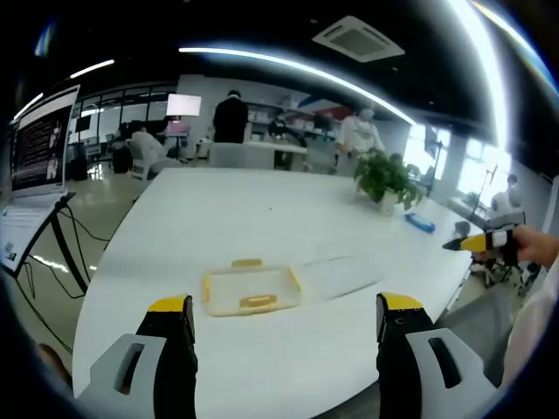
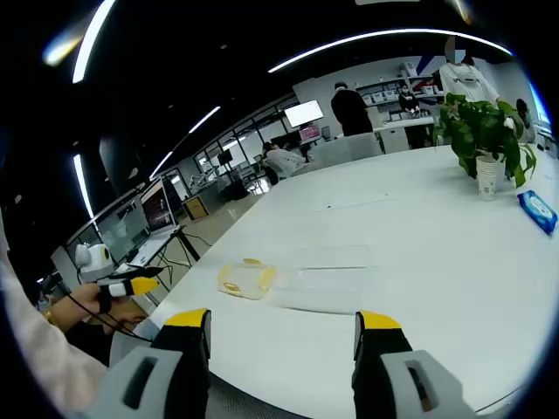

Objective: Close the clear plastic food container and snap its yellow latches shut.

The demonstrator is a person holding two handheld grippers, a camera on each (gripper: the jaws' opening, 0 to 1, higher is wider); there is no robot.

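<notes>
On the white table [image 1: 262,209] lies the clear plastic food container [image 1: 251,290], a shallow base with yellow latches [image 1: 258,301] on its near and far sides. Its clear lid [image 1: 341,275] lies flat on the table to the right of the base. My left gripper [image 1: 285,304] is open, its yellow-tipped jaws wide apart just short of the container and touching nothing. In the right gripper view the container [image 2: 247,279] and lid [image 2: 332,279] lie ahead of my right gripper [image 2: 283,321], which is open and empty. Each gripper shows at the edge of the other's view, held in a hand.
A potted plant [image 1: 387,179] [image 2: 483,140] and a blue pack [image 1: 419,223] [image 2: 535,209] stand further along the table. A monitor on a stand [image 1: 44,140] with cables is off the table's left side. People and desks fill the far room.
</notes>
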